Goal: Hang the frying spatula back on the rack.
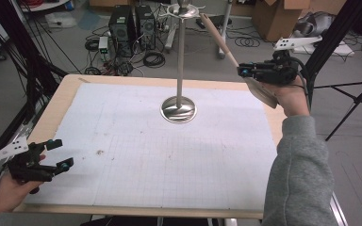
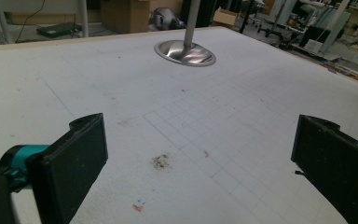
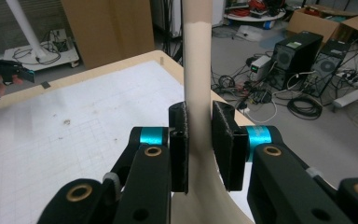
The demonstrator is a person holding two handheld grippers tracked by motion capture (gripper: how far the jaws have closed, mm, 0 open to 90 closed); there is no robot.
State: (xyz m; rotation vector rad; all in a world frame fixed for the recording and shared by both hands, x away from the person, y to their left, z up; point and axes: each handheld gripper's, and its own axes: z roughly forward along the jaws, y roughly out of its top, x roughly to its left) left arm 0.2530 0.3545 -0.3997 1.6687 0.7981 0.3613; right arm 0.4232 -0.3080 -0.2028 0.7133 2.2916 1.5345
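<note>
Spatula [image 1: 245, 70]: wooden, stiff, likely light; clamped at its neck by right hand-held gripper [image 1: 245, 72], raised beside the stand [image 1: 179, 70]. Left hand-held gripper [image 1: 59, 154] rests released over worktop [image 1: 122, 141].

The stand [image 1: 179, 109] rests on the table [image 1: 70, 84], toward its far middle.

one spatula [image 1: 226, 47], one stand [image 1: 179, 66], two grippers [image 1: 52, 155]
</note>
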